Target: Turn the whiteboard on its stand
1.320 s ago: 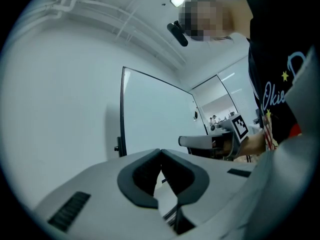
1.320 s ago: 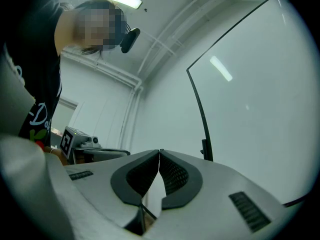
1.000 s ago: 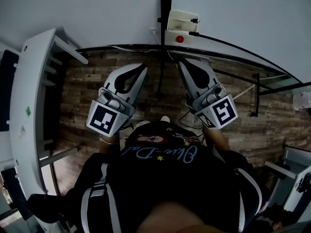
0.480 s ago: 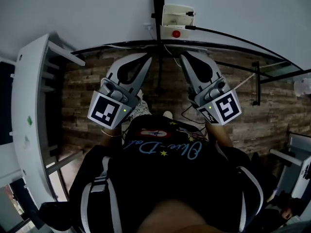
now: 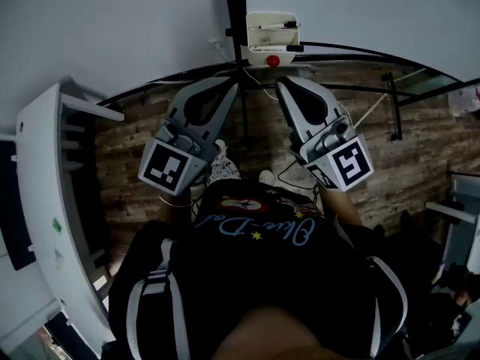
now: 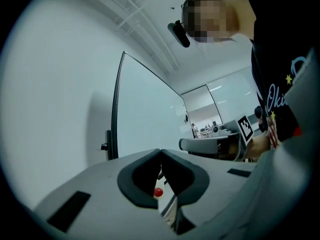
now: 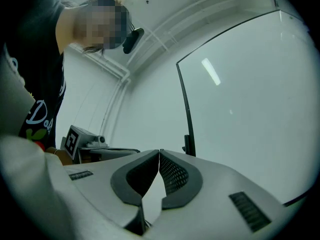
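Whiteboard [image 7: 240,99]: smooth white panel, thin black frame. Left gripper [image 6: 160,153], right gripper [image 7: 159,153]: grey jaws pressed together, empty.

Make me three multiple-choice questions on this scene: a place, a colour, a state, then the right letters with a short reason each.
1. Where is the small red round piece? A on the white box beside the black pole, ahead of the left gripper and the right gripper; B on the wooden floor; C on a shelf.
2. What colour is the edge frame of the whiteboard? A red; B black; C yellow.
3. How do both grippers' jaws stand? A wide apart; B clamped on the frame; C together, holding nothing.
1 A: the head view shows it on the box.
2 B: a black line borders the board.
3 C: each gripper view shows the pads meeting, empty.
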`<state>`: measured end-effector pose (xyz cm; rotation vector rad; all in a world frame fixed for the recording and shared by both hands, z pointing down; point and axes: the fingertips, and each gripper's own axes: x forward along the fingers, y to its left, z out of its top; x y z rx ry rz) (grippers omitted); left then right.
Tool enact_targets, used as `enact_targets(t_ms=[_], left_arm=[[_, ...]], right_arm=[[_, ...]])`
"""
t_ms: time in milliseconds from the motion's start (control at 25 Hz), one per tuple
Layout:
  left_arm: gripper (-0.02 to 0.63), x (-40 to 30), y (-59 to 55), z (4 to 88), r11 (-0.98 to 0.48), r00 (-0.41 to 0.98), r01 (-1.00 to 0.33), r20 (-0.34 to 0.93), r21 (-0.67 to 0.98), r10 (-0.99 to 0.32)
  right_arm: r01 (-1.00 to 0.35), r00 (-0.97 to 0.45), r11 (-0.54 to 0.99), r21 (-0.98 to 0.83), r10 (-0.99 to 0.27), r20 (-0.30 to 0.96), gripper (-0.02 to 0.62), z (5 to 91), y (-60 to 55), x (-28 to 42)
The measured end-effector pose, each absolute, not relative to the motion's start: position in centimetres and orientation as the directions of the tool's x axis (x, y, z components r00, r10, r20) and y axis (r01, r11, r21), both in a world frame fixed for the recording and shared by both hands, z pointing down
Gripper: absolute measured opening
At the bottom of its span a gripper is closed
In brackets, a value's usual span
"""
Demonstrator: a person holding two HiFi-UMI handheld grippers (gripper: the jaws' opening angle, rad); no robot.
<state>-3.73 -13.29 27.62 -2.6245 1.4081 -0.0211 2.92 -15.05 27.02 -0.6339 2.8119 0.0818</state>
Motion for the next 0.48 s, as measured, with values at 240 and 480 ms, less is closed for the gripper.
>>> enact_targets(t_ms=[240, 480], left_arm=[[0.026, -5.4, -15.6, 28.0, -0.600, 0.611, -0.788, -0.053, -0.138, -0.790], [0.026, -6.4, -18.1, 28.1, -0.654, 0.663, -0.746, -0.053, -0.126, -0.746]], right_arm=[[-0.481, -0.850, 0.877, -0.001, -0.466, -0.244, 0.021, 27.2, -16.5, 1.2], [-0.532, -0.824, 0.847, 0.008, -0.515, -0.235, 0.023, 27.0, -18.4, -0.1]])
